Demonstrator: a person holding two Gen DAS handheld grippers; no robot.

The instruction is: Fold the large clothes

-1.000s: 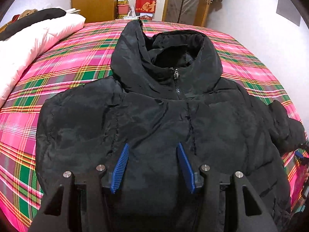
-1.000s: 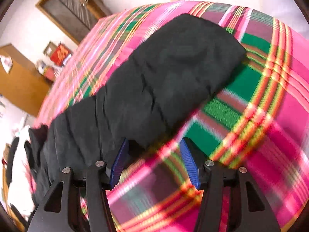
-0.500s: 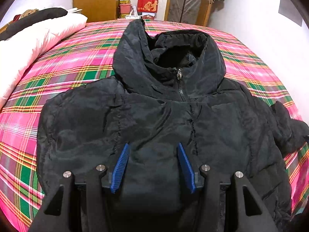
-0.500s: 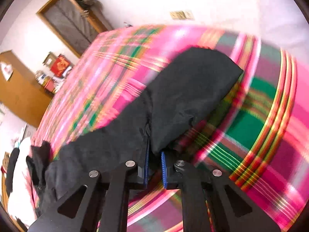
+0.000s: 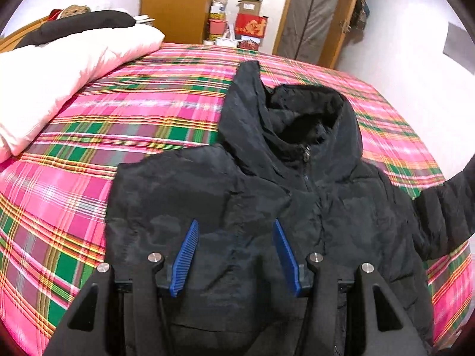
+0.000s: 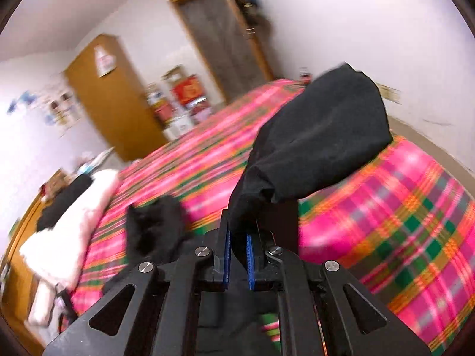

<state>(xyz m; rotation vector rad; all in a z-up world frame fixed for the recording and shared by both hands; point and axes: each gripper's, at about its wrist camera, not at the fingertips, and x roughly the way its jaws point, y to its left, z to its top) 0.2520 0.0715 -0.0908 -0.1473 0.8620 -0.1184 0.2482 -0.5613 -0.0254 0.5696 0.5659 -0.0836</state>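
Note:
A black hooded puffer jacket [image 5: 237,207] lies front up on the plaid bed, hood toward the far end and zip closed. My left gripper [image 5: 236,231] hovers over its chest, jaws open, with nothing pinched between the blue pads. The jacket's right sleeve [image 5: 445,204] rises off the bed at the right edge of the left wrist view. In the right wrist view my right gripper [image 6: 237,237] is shut on that sleeve [image 6: 320,136], whose cuff end flops up and over past the fingers. The hood [image 6: 154,222] shows low on the left there.
The bed has a pink and green plaid cover [image 5: 133,118]. A white duvet [image 5: 59,68] with a dark garment on it lies along the left side. Beyond the bed stand a wooden wardrobe [image 5: 178,0], boxes [image 5: 249,17] and a door [image 5: 314,14]. A white wall [image 6: 386,29] runs along the right.
My right gripper closed on the sleeve and lifted it off the bed, turning toward the room. The left gripper drifted so the jacket sits further right in its view; its jaws stayed open.

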